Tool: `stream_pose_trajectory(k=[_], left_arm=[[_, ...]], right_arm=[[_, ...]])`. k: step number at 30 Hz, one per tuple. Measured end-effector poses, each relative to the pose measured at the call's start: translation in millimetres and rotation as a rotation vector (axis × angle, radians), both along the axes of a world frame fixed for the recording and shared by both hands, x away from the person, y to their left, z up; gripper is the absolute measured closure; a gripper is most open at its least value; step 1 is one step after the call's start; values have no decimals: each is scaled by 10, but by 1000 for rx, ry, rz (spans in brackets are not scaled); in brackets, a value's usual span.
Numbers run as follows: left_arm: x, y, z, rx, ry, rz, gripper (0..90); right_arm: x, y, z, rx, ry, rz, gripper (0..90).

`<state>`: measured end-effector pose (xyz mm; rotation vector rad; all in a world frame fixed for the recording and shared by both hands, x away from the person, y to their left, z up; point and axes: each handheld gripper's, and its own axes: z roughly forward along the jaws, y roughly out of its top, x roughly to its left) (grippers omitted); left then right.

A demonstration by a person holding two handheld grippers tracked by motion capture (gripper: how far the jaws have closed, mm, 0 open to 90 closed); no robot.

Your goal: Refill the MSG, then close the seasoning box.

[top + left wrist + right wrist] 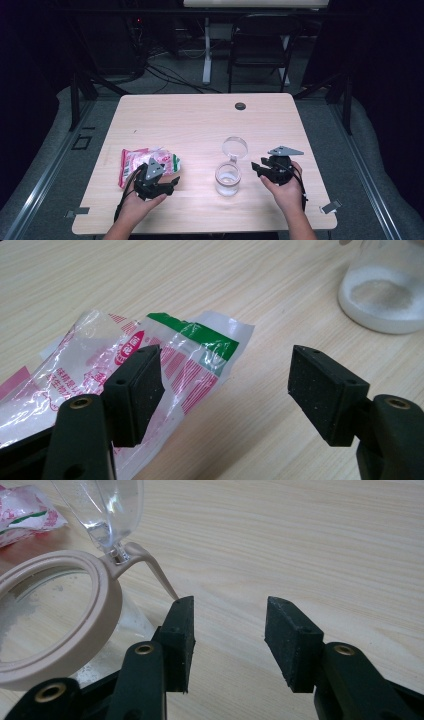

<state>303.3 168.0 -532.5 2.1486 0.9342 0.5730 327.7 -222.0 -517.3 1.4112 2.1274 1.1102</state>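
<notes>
Both spread, empty: left hand-held gripper (225,385) over bag (150,360), right hand-held gripper (230,630) by jar (55,625). Pinch lid tab gently, close slowly.

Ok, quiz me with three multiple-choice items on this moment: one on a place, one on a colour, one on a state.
1. Where does the plastic packet lie?
A. inside the jar
B. on the table by the left gripper
C. on the chair

2. What colour is the jar's rim?
A. blue
B. black
C. beige-pink

3. How does the jar's lid stand?
A. flipped open on its hinge
B. shut tight
C. lying on the floor

Answers: 1 B, the packet rests on the wood beside the left fingers. 2 C, the ring shows beige-pink in the right gripper view. 3 A, the clear lid stands swung back above the jar.
</notes>
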Motion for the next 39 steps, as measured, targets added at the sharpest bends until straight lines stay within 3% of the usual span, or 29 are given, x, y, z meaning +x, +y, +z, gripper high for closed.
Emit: stream_pose_trajectory(k=[9,14,19,31,38,39], left_arm=[[-3,-45,-62,79,-15,9,277],[22,-92,-142,171,-47,29,278],[92,-72,-205,225,-78,57,301],[233,-15,-277,211,-69,109,379],[294,-30,-290,189,-43,105,529],[321,-36,-295,171,-40,117,542]], right_arm=[[13,9,-18,8,7,-2,538],[6,16,-17,7,4,-2,532],[-21,15,-21,8,1,-2,529],[-64,-18,-22,28,-8,-12,528],[-121,-53,-25,21,-17,-21,528],[-134,-62,-22,20,-17,-22,528]])
